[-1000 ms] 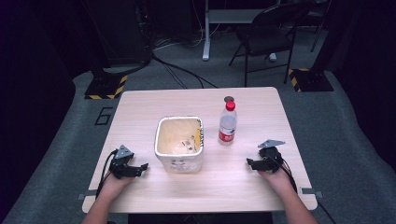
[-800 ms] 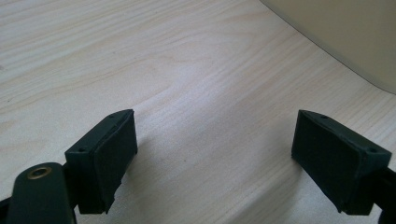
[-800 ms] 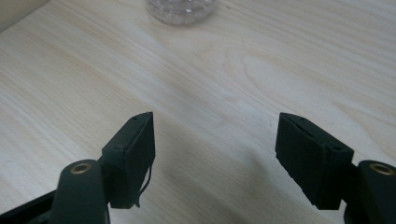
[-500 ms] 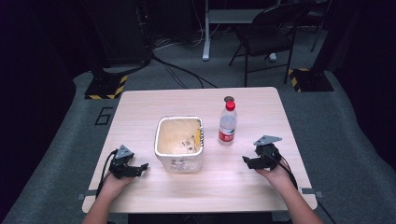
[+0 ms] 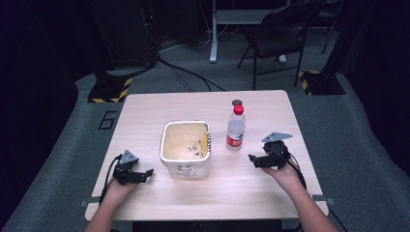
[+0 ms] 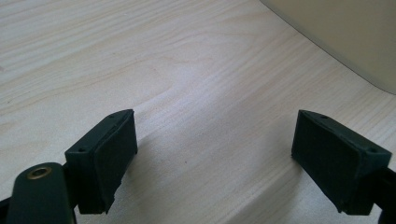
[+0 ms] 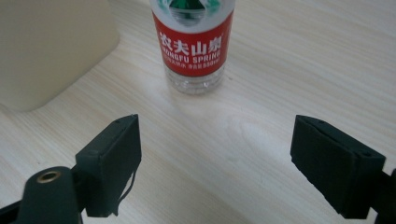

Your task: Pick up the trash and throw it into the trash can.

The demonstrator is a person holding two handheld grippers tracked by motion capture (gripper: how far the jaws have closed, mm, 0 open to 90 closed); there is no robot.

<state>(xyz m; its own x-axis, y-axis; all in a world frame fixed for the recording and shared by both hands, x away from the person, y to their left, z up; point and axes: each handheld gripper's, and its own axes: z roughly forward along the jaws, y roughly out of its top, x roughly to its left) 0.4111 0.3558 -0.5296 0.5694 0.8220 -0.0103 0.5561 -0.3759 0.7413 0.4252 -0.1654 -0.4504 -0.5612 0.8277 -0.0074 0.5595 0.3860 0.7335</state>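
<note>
A clear water bottle point(image 5: 235, 128) with a red cap and red label stands upright right of centre on the wooden table point(image 5: 251, 193). Beside it, to the left, sits a cream square bin point(image 5: 186, 169) with scraps inside. My right gripper point(image 5: 251, 159) hovers just above the table, right of the bottle and pointing left toward it. Its jaws have just been opening and nothing is between them. In the right gripper view the bottle point(image 7: 194, 46) stands a short way ahead of the right gripper point(image 7: 215, 163). My left gripper point(image 5: 150, 172) rests low, left of the bin, open and empty; the left gripper point(image 6: 215, 158) faces the bin wall point(image 6: 336, 32).
A small dark round disc point(image 5: 237, 102) lies on the table behind the bottle. Beyond the table's far edge stand a black chair point(image 5: 275, 43), cables on the grey floor, and yellow-black striped bases point(image 5: 109, 89). The bin's wall point(image 7: 46, 46) is left of the bottle in the right gripper view.
My right gripper has lifted off the table and shifted slightly toward the bottle, and its jaws have opened. The left gripper, bin and bottle have stayed put.
</note>
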